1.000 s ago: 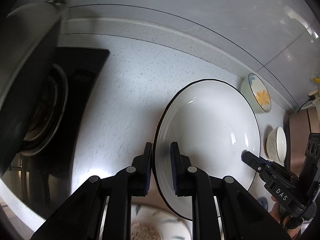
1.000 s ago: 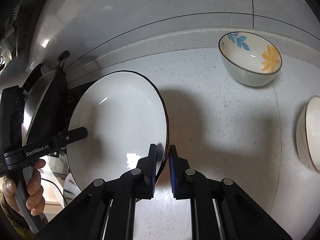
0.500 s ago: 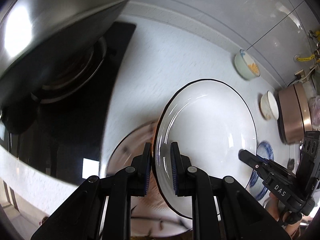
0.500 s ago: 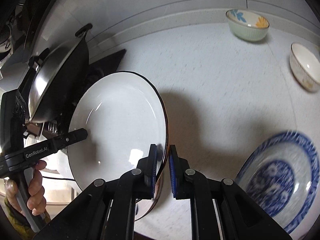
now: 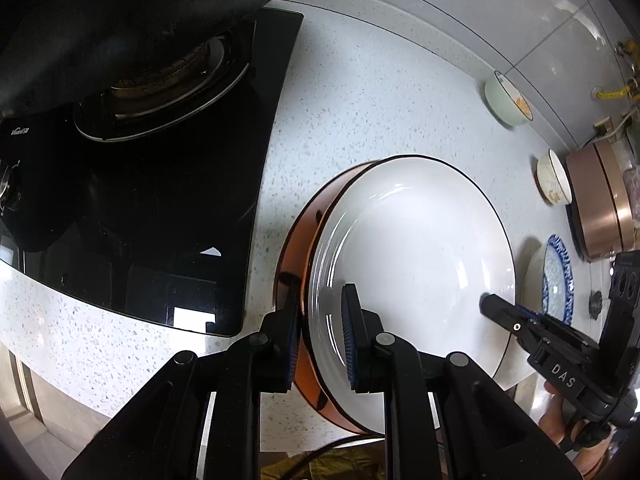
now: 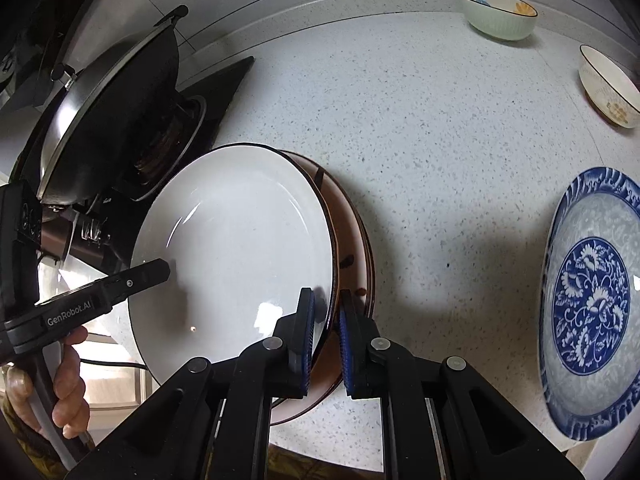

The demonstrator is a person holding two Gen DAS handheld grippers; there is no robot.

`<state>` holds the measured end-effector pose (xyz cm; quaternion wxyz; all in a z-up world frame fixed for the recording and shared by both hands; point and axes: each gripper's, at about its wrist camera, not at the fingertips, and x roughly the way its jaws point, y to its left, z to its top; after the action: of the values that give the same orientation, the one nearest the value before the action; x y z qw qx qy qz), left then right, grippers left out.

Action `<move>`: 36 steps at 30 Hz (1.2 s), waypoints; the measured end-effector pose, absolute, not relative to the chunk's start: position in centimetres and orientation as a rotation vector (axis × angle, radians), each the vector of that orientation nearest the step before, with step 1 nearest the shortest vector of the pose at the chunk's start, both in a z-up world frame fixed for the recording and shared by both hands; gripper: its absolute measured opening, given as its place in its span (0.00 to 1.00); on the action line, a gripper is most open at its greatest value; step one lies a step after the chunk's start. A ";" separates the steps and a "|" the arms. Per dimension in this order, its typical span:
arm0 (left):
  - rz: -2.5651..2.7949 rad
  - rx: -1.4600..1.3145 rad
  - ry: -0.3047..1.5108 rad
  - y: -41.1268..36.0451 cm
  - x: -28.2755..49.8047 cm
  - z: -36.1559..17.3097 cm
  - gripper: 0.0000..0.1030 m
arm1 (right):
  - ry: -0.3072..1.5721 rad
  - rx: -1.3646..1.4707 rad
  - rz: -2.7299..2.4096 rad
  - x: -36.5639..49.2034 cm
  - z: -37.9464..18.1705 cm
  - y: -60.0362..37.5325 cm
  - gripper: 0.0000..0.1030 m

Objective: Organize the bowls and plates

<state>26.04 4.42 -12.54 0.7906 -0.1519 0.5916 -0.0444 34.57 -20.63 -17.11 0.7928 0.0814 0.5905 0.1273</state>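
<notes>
- My left hand-held gripper (image 5: 320, 332) is clamped narrow on the near-left rim of the white plate (image 5: 412, 264); one pad sits inside the bowl of the plate, the other outside the rim.
- My right hand-held gripper (image 6: 326, 330) pinches the opposite rim of the same white plate, so both hold it at once.
- In the left wrist view the plate fills the space from 12 to 3 o'clock of the left hand-held gripper, and the right one bites in at about 3 o'clock.
- The white plate sits over a brown plate (image 6: 356, 240), whose rim shows at 1 o'clock of the right hand-held gripper; I cannot tell whether the two touch.
- The black stove (image 5: 160, 208) edge runs close at 10 o'clock of the left hand-held gripper, with a wok (image 6: 112, 100) on it.
- The speckled desk (image 6: 420, 120) is bare from 12 to 2 o'clock of the right hand-held gripper.
- A blue patterned plate (image 6: 592, 300) lies at 3 o'clock, well apart from the stack.
- Two bowls, a flowered bowl (image 6: 496, 12) and a cream bowl (image 6: 608, 88), stand far back near the wall.
- The desk's front edge is just under my grips at 6 o'clock.
</notes>
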 end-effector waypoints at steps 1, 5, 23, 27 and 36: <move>-0.101 -0.328 1.268 4.4 26.0 -12.5 0.14 | 1.265 0.177 0.269 34.5 -17.1 -20.6 0.11; -0.115 -0.314 1.264 4.2 25.7 -12.5 0.14 | 1.261 0.174 0.256 33.7 -16.9 -20.4 0.11; -0.146 -0.328 1.264 4.9 25.7 -12.7 0.14 | 1.296 0.160 0.239 34.2 -16.9 -19.8 0.11; -0.151 -0.319 1.266 5.0 25.8 -12.8 0.14 | 1.310 0.143 0.250 34.5 -16.8 -19.6 0.11; -0.161 -0.303 1.279 4.8 26.0 -12.6 0.14 | 1.348 0.155 0.301 35.8 -16.9 -20.1 0.12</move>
<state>25.97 4.76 -12.64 0.7888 -0.1407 0.5936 -0.0748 35.76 -20.06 -16.91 0.7681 0.0712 0.6212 0.1385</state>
